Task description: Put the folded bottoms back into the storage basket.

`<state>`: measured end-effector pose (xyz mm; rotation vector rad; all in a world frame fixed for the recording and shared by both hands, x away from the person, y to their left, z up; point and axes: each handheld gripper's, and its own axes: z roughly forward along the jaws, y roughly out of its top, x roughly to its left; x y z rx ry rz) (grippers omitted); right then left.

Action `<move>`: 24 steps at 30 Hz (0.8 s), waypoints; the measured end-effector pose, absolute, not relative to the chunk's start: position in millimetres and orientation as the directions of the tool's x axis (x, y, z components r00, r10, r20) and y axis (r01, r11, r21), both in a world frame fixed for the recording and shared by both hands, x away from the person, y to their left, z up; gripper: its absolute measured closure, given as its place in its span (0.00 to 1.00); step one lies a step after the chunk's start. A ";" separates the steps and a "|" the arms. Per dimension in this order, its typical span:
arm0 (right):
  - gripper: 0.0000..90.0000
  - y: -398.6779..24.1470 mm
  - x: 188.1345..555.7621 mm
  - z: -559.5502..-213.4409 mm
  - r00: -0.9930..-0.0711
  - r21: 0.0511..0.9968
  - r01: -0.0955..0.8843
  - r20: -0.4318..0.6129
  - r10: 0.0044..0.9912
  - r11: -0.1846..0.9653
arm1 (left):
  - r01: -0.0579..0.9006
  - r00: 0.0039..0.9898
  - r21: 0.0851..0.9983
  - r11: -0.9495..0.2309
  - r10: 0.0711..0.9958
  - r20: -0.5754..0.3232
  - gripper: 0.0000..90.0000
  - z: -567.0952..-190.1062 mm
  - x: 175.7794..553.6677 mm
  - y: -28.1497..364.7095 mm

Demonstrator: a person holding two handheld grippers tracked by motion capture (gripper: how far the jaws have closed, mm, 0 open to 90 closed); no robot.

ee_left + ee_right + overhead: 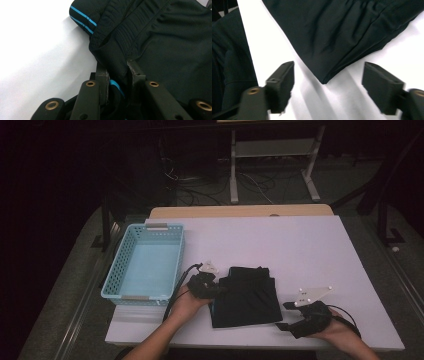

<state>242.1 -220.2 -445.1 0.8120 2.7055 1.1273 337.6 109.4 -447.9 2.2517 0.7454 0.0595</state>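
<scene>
No readable brand or label. Folded black fabric garment with blue stripes (246, 296) lies lower centre on the white table (300, 250). Left gripper (117, 72) clamps its edge; fold hides pads. Right gripper (328, 82) jaws apart, garment corner between, untouched. Light-blue plastic basket (116, 270) left.

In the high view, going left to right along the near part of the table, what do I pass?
Blue basket → left gripper, shut on the garment's edge → folded black garment → right gripper, jaws apart.
</scene>
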 end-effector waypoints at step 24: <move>0.89 -202.5 245.0 -446.0 -0.902 0.635 0.343 0.018 0.431 0.692 | 0.496 0.831 0.671 -0.551 0.525 -0.183 0.84 -447.8 338.6 109.6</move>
